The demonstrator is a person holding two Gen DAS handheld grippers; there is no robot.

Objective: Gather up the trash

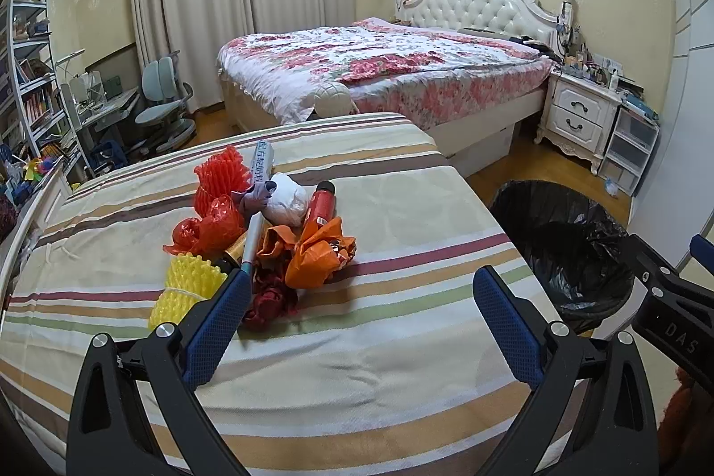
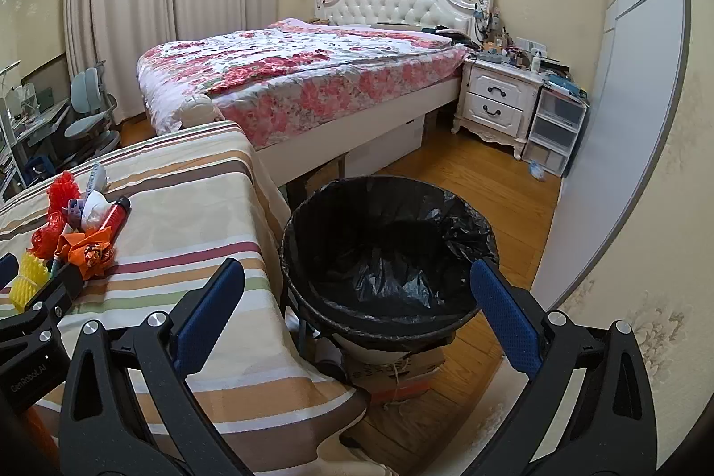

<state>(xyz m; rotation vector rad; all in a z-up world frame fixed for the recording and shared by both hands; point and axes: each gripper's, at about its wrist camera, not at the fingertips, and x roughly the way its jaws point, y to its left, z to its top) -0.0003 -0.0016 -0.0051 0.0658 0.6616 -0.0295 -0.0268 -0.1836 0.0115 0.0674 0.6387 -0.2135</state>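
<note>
Your left hand-held gripper (image 1: 361,324) hung with jaws wide over bare striped bench (image 1: 401,364); the trash pile (image 1: 263,235) crowded just beyond its left finger. Right of the bench, the bin (image 2: 388,324) stood open-mouthed and unblocked under your right hand-held gripper (image 2: 357,315). The bed (image 2: 303,83) closed the far side.

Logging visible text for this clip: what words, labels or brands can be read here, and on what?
"DAS": on the right gripper body, left wrist view.
"GenRobot.AI": on the left gripper body, right wrist view.
Handwriting on the grey tube: unreadable.
Print on the cardboard box under the bin: unreadable.
</note>
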